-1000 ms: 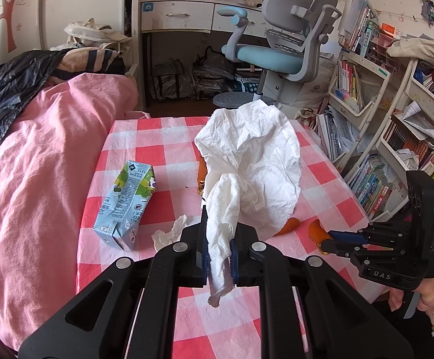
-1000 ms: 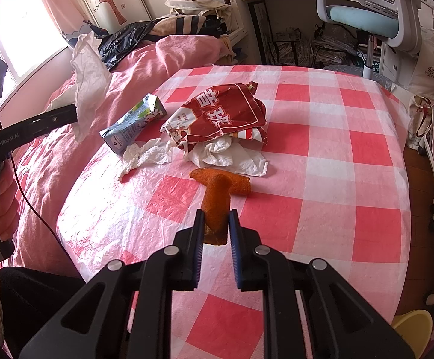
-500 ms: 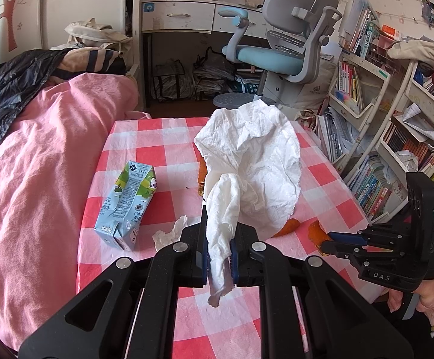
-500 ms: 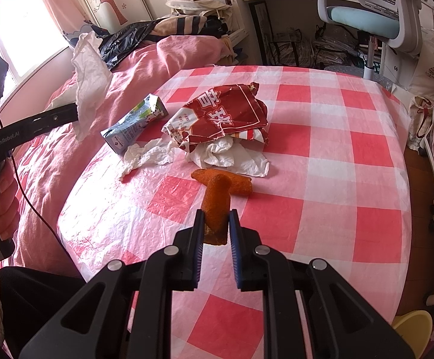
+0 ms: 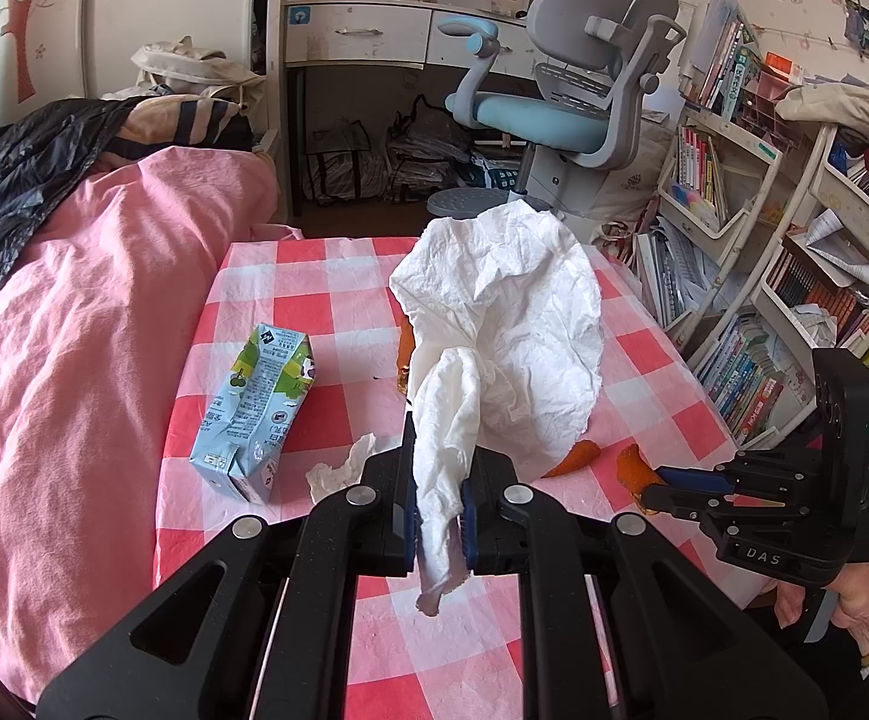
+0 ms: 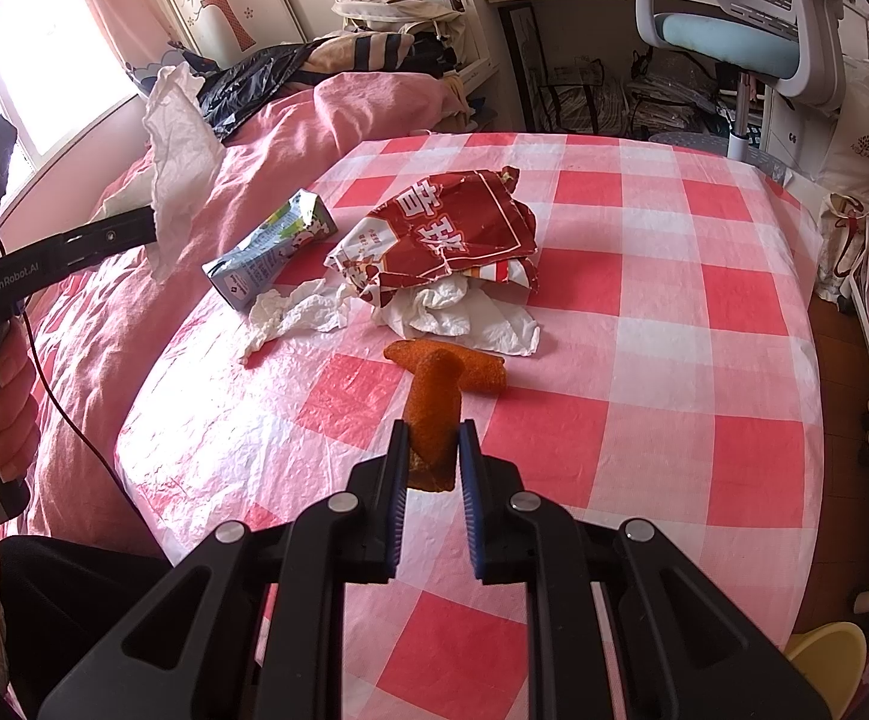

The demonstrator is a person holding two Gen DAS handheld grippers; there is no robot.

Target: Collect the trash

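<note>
My left gripper is shut on a large crumpled white tissue, held up above the red-and-white checked table; from the right wrist view the same tissue hangs at the far left. My right gripper is shut on a piece of orange peel, lifted over the table; a second peel piece lies just beyond it. A flattened milk carton, a small crumpled tissue, a torn red snack wrapper and white paper under it lie on the table.
A pink-covered bed with a dark jacket borders the table's left side. A blue desk chair and a desk stand beyond the far edge. Bookshelves line the right. A yellow bin sits on the floor at lower right.
</note>
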